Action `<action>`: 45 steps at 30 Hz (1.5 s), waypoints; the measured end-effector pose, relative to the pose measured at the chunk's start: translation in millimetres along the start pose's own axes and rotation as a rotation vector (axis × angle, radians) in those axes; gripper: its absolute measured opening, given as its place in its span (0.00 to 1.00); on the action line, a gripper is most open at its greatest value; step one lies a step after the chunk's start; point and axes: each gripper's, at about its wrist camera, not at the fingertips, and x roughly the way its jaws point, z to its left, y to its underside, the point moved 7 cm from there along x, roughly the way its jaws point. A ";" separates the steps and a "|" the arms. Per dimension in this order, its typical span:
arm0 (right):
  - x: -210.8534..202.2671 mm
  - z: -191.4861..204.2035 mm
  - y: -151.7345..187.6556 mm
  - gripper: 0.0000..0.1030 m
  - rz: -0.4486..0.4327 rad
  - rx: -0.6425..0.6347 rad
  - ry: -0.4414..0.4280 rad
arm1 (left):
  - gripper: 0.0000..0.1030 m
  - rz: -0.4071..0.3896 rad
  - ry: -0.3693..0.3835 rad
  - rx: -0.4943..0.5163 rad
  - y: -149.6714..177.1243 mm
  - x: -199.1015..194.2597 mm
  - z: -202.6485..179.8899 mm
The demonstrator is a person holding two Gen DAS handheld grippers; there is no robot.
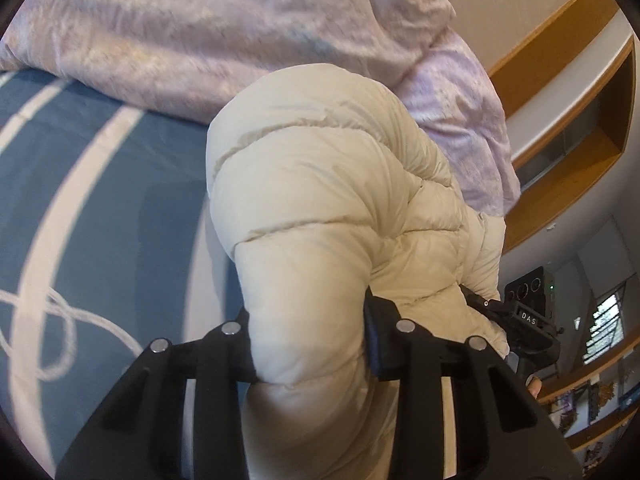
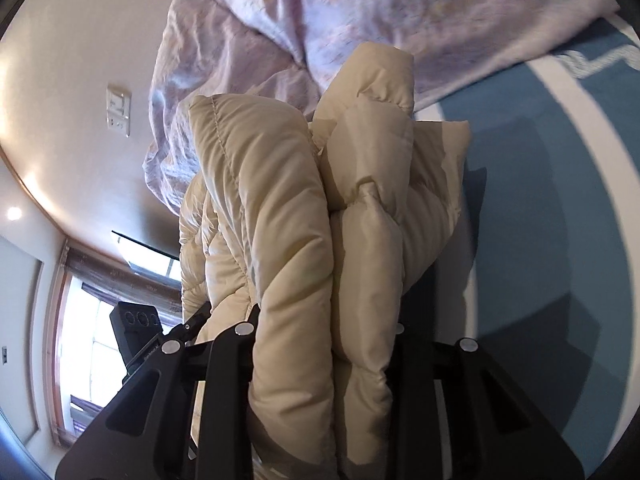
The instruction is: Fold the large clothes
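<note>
A cream puffer jacket (image 1: 328,208) hangs bunched between both grippers, lifted above the bed. My left gripper (image 1: 312,344) is shut on a thick quilted fold of it; the fabric bulges out between the black fingers and hides the fingertips. In the right wrist view my right gripper (image 2: 324,340) is shut on several stacked layers of the same jacket (image 2: 320,220), which fill the jaws and hide the tips. The right gripper also shows at the right edge of the left wrist view (image 1: 524,316), and the left gripper shows at the left of the right wrist view (image 2: 140,332).
A blue bedsheet with white bands (image 1: 100,200) lies below the jacket, also in the right wrist view (image 2: 560,200). A crumpled lilac duvet (image 1: 200,32) is piled at the far side of the bed. Wooden shelves (image 1: 580,120) and a window (image 2: 92,340) line the walls.
</note>
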 end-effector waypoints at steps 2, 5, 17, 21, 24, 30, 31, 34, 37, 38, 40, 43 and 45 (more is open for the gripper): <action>6.7 -1.0 -2.0 0.27 0.005 -0.008 0.010 | 0.35 -0.007 -0.030 0.017 -5.2 -1.3 6.3; 13.7 -7.6 -5.1 0.27 0.005 -0.018 0.040 | 0.35 -0.006 -0.070 0.040 -9.8 3.2 12.5; -0.4 -13.6 -2.1 0.53 -0.073 -0.113 0.273 | 0.64 -0.050 -0.292 0.170 -13.4 18.6 18.1; -25.7 -8.5 0.1 0.59 -0.132 -0.159 0.368 | 0.71 -0.081 -0.369 0.233 -11.9 10.1 12.1; -50.9 -0.3 -2.3 0.59 -0.203 -0.214 0.472 | 0.77 -0.104 -0.420 0.273 -11.5 2.4 7.5; -57.1 39.6 -9.1 0.59 -0.278 -0.355 0.567 | 0.84 -0.170 -0.508 0.336 -16.2 -13.0 -4.4; -54.6 47.3 -7.8 0.59 -0.282 -0.382 0.566 | 0.85 -0.191 -0.521 0.346 -19.0 -16.0 -8.2; -33.0 73.7 -8.1 0.59 -0.293 -0.478 0.563 | 0.89 -0.230 -0.559 0.380 -26.6 -18.8 -18.8; -12.1 89.9 -8.0 0.59 -0.308 -0.563 0.569 | 0.89 -0.241 -0.607 0.415 -35.4 -12.7 -27.4; -4.5 92.7 -9.7 0.59 -0.311 -0.581 0.578 | 0.89 -0.242 -0.621 0.419 -39.0 -8.6 -29.0; 10.4 91.9 -12.9 0.59 -0.304 -0.613 0.608 | 0.89 -0.237 -0.633 0.417 -43.3 -1.3 -29.6; 29.3 82.4 -17.3 0.59 -0.277 -0.624 0.656 | 0.89 -0.215 -0.659 0.427 -46.3 14.9 -26.5; 39.2 67.9 -21.5 0.59 -0.247 -0.617 0.689 | 0.89 -0.196 -0.678 0.440 -45.6 26.3 -23.0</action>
